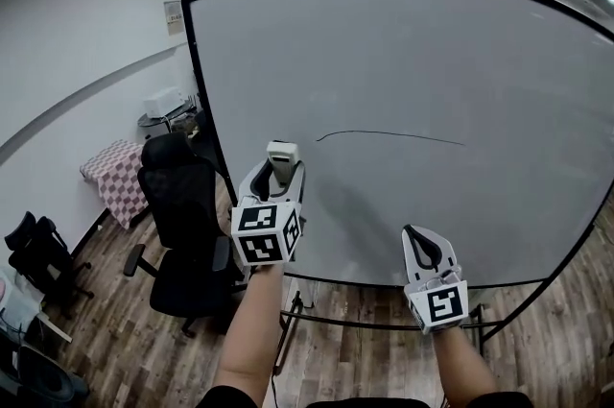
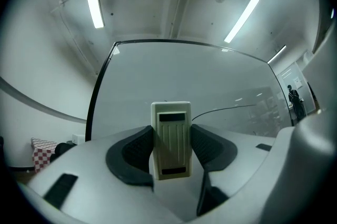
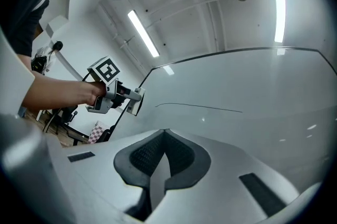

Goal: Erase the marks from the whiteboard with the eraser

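Note:
A large whiteboard [image 1: 432, 60] stands in front of me with one thin black line [image 1: 389, 135] drawn across its middle. My left gripper [image 1: 282, 168] is shut on a pale eraser [image 1: 282, 158], held upright in front of the board, below and left of the line's left end. In the left gripper view the eraser [image 2: 171, 139] sits between the dark pads, with the line [image 2: 226, 109] to its right. My right gripper [image 1: 424, 247] is shut and holds nothing, lower right, off the board. The right gripper view shows the line [image 3: 199, 107] and the left gripper [image 3: 132, 101].
A black office chair [image 1: 182, 224] stands on the wooden floor at the board's left edge. A checked cushion [image 1: 117, 168] and a small table with a white box [image 1: 163, 102] lie further left. The board's metal stand [image 1: 384, 320] runs along the bottom.

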A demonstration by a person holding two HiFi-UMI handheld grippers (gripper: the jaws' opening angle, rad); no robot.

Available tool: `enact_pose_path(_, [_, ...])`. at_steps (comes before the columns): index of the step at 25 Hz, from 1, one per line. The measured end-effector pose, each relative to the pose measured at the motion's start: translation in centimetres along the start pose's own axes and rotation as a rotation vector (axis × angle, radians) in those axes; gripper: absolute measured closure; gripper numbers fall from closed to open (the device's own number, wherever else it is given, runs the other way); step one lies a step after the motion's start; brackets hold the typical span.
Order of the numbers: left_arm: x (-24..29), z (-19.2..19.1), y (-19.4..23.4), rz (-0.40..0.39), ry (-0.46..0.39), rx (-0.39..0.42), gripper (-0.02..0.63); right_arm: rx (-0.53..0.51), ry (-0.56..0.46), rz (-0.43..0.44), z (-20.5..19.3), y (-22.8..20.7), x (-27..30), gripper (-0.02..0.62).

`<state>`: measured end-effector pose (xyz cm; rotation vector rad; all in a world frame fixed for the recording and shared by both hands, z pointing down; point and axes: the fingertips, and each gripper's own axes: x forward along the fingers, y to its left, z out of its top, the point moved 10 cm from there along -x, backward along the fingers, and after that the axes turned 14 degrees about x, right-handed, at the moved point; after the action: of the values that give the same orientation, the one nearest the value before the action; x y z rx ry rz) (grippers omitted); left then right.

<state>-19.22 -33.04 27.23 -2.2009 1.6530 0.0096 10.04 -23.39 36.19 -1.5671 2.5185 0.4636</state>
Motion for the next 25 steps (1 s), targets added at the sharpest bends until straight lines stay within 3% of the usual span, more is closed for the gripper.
enact_pose_path(6, [2.5, 0.2, -0.4, 0.017, 0.023, 0.003, 0.364, 0.071, -0.014, -0.016, 0.9, -2.4, 0.6, 0.575])
enact_pose_path(14, [4.4, 1.2, -0.7, 0.017, 0.070, 0.027, 0.364, 0.061, 0.003, -0.009, 0.9, -3.3, -1.2, 0.575])
enact_pose_path(25, [5.7, 1.1, -2.5, 0.043, 0.063, 0.005, 0.365, 0.079, -0.004, -0.020, 0.4, -4.3, -2.7, 0.575])
